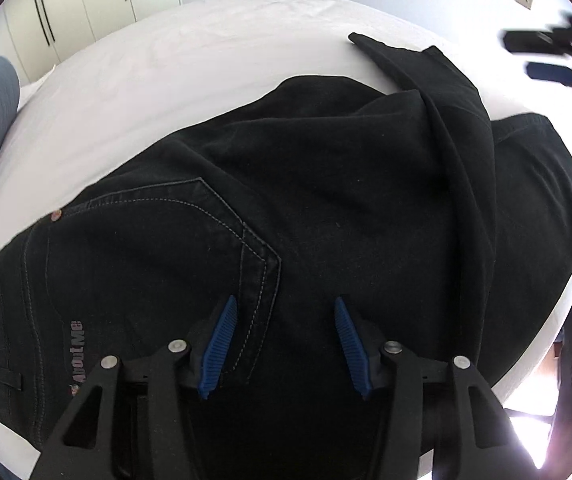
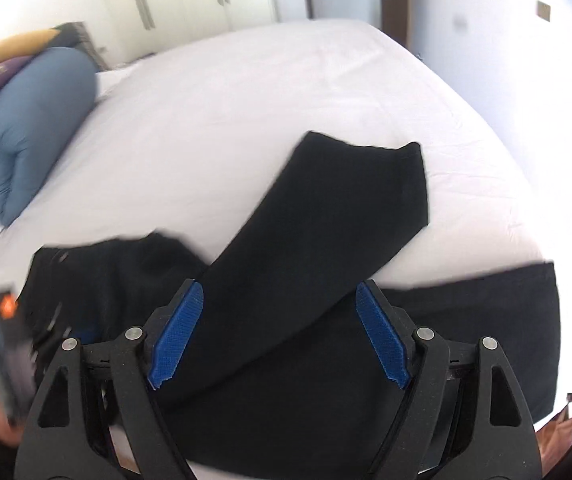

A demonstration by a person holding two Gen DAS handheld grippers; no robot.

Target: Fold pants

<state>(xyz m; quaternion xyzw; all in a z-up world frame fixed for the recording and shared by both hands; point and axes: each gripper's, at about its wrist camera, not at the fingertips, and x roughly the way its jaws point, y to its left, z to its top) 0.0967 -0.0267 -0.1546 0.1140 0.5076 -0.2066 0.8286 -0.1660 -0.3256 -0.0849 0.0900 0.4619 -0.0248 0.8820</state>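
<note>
Left wrist view: white-sheeted bed (image 1: 174, 72), wardrobe doors (image 1: 86, 4) behind, wall sockets top right. Black jeans (image 1: 325, 208) spread across the near half of the bed, seat side up: stitched back pocket (image 1: 158, 248) and brand patch (image 1: 76, 350) at lower left. One leg (image 1: 457, 128) lies crossed diagonally over the rest, its hem end toward the far right of the bed. Left gripper (image 1: 282, 346) hangs low over the seat area beside the pocket edge, blue pads (image 1: 218, 348) spread apart, nothing between them. Can't tell if the tips touch denim. The other gripper shows as a blurred dark shape at the top right edge.

Right wrist view: same bed, blue duvet or pillow bundle (image 2: 26, 132) heaped at left with something yellow and purple behind it. Crossed leg runs from between the fingers out to its hem (image 2: 365, 152) mid-bed; the other leg lies flat along the near edge, out to the right. Right gripper (image 2: 280, 330) is released, pads wide apart, above the crossed leg, gripping nothing. Frame is motion-blurred.

Judgement: legs not aligned yet, so the fold is early.

Risks:
- Pinching only the top layer of the crossed leg, so the under layer drags and bunches.
- Grabbing mid-leg instead of at the hem, leaving a twisted fold.
- Denim near the bed edge could slide off if pulled toward the operator.
</note>
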